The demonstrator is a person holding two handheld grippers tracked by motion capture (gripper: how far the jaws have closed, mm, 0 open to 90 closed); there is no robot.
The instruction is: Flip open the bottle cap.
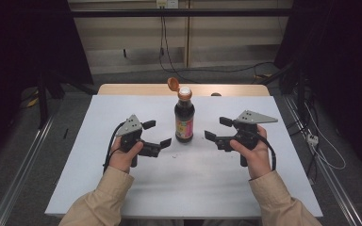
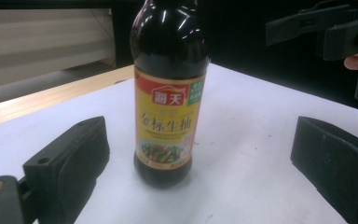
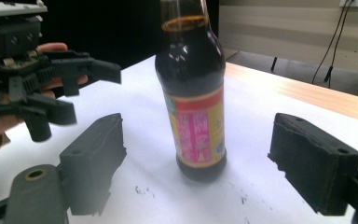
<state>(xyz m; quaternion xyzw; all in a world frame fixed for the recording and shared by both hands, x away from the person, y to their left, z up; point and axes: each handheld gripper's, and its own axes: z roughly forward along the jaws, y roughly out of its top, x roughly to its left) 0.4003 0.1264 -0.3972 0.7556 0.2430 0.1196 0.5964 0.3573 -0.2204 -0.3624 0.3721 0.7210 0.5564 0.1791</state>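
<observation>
Here, a dark sauce bottle [image 1: 184, 120] stands upright, cap flipped open, on the white table [image 1: 193, 183]; left gripper [image 1: 157, 134] and right gripper [image 1: 218, 129] flank it, jaws spread, touching nothing.

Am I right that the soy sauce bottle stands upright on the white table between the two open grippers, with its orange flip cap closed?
Not quite: the orange flip cap is open, tipped back to the left of the neck, as the high view shows. The rest holds: the soy sauce bottle stands upright on the white table between the left gripper and right gripper, both open.
</observation>
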